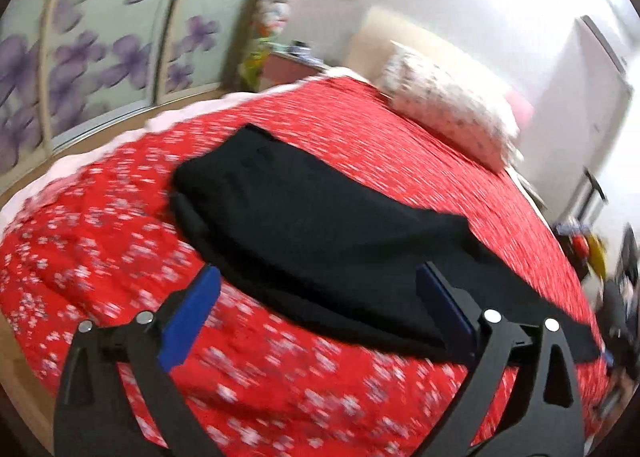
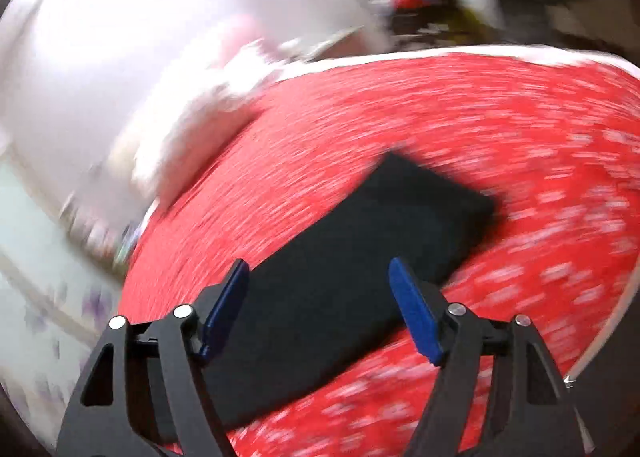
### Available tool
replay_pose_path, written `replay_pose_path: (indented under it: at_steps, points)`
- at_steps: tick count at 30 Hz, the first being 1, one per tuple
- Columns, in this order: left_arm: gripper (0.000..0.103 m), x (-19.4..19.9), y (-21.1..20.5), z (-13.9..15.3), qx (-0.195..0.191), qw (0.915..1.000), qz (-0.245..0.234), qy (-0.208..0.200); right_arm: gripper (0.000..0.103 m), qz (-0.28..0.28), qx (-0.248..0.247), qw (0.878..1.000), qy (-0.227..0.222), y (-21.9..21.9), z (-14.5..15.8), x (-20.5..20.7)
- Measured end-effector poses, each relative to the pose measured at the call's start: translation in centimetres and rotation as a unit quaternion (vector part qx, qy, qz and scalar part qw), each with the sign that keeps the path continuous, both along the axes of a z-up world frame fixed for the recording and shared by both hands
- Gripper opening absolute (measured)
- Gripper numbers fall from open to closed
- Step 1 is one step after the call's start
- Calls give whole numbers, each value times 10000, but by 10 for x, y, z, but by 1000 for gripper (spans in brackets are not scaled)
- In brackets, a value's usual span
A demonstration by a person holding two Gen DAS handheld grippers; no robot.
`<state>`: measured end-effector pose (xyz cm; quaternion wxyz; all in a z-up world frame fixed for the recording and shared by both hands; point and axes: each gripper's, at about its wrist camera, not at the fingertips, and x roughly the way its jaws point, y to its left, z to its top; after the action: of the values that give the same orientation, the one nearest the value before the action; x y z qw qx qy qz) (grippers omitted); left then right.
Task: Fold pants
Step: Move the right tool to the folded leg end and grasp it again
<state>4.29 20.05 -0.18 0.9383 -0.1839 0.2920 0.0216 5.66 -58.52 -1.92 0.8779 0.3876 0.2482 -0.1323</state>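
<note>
Pants (image 1: 320, 225): black cloth, matt, plain, no sheen; bedspread (image 1: 100, 241): red cloth with a small white floral print, matt, lightly puckered as if quilted; pillow (image 1: 448, 113): pale printed cloth, matt; left gripper (image 1: 316, 289): fingers of black matt plastic, pads (image 1: 192, 313) of blue smooth plastic, round pivot pins of bright shiny metal; right gripper (image 2: 318, 277): same finishes; wardrobe doors (image 1: 100, 37): smooth, faintly glossy panels with purple flower print.

Left tongs (image 1: 318, 289) and right tongs (image 2: 318, 281) agape, empty.
</note>
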Motion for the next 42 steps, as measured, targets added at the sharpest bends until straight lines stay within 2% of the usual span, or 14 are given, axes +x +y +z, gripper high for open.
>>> replay_pose_path:
  at_steps: [3,6,10,13,17,21,23,26,29,33,35,38,42]
  points:
    - [99,5,-28,-6,130,9990,-405,98,65,-541,478,9971,242,-44,-13,-10]
    - [101,9,-55,-12,258,9960,-840,150,65,-726,740,9938,396,-67,-25,-14]
    - [101,12,-78,-16,486,9922,-1137,173,65,-780,659,9930,598,-75,-29,-6]
    - [101,13,-86,-21,482,9909,-1234,246,65,-717,688,9932,611,-79,-34,1]
    - [101,12,-88,-29,405,9911,-1206,383,62,-564,543,9943,728,-75,-35,13]
    - [101,13,-81,-36,264,9920,-1138,485,58,-650,519,9931,826,-75,-39,15]
    - [101,14,-78,-38,207,9922,-1114,523,48,-596,468,9935,853,-75,-42,20]
    - [101,15,-74,-41,97,9926,-1057,592,42,-577,337,9942,842,-74,-41,18]
    - [101,16,-69,-46,-41,9927,-1020,648,40,-580,241,9948,802,-72,-42,17]
    - [101,15,-67,-49,-83,9924,-1021,681,40,-560,50,9936,975,-69,-44,24]
    - [101,14,-67,-48,-84,9925,-1023,669,25,-531,8,9945,898,-68,-39,24]
    - [101,12,-65,-49,-111,9925,-1019,661,20,-442,-89,9969,644,-64,-27,19]
    - [101,11,-63,-48,-183,9924,-1019,659,18,-284,-437,9982,312,-48,-2,16]
